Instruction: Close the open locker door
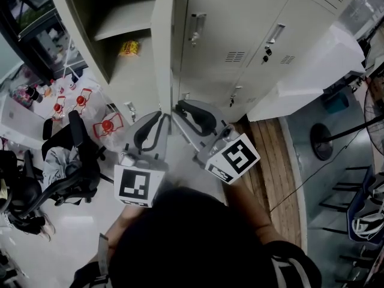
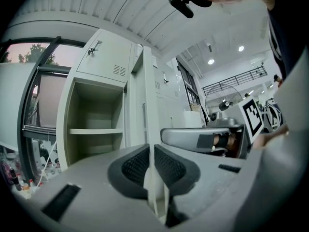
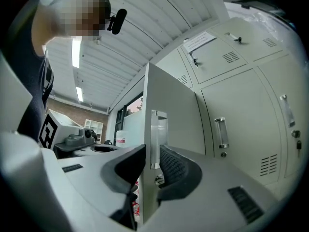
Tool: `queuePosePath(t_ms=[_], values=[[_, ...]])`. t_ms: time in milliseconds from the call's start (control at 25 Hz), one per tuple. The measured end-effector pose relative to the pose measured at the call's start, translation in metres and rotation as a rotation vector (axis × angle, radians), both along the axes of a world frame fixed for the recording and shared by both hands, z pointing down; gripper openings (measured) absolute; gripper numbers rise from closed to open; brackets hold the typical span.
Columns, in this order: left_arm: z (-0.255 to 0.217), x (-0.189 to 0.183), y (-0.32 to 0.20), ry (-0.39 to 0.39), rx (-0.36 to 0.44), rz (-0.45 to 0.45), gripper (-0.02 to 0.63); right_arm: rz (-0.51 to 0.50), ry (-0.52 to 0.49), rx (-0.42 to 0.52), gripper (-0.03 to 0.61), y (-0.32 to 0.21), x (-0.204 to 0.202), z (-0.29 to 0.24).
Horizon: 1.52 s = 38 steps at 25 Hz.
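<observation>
Door (image 1: 163,47) stands swung out edge-on from the locker (image 1: 252,29), left of centre, with its free edge nearest the person. It is a thin, flat sheet-steel panel, painted pale grey and smooth, so probably slippery. It looks stiff and light, and should swing easily on its hinges. The free edge by the handle (image 3: 158,139) seems the best hold. The left gripper (image 2: 149,151) pinches that edge between ribbed black pads (image 2: 134,166). The right gripper (image 3: 153,154) straddles it with the 2 jaws slightly apart, not pressing.

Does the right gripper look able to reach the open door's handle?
Probably yes: the handle on the open locker door stands between the right gripper's parted jaws, with nothing in the way.
</observation>
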<state>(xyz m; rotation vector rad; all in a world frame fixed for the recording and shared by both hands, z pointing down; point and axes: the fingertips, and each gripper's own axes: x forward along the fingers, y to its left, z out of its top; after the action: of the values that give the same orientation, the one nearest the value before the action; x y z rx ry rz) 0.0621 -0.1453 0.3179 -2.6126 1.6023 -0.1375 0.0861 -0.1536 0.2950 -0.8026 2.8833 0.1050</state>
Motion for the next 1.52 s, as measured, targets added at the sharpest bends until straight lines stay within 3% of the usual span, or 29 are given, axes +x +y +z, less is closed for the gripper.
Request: queuePosePath(t_ms=[400,960,1520], values=[[0.000,-0.012,0.000,-0.001,-0.001,-0.038,0.017,-0.207,0.012,-0.003,0.107,0.000,-0.015,0.000],[0.002,-0.050,-0.004,0.001,-0.002,-0.133,0.017,-0.383,0.036,-0.004,0.140,-0.006,-0.053,0.002],[0.002,-0.083,-0.010,0.020,0.012,-0.202,0.017,-0.456,0.056,-0.001,0.140,-0.012,-0.089,0.001]])
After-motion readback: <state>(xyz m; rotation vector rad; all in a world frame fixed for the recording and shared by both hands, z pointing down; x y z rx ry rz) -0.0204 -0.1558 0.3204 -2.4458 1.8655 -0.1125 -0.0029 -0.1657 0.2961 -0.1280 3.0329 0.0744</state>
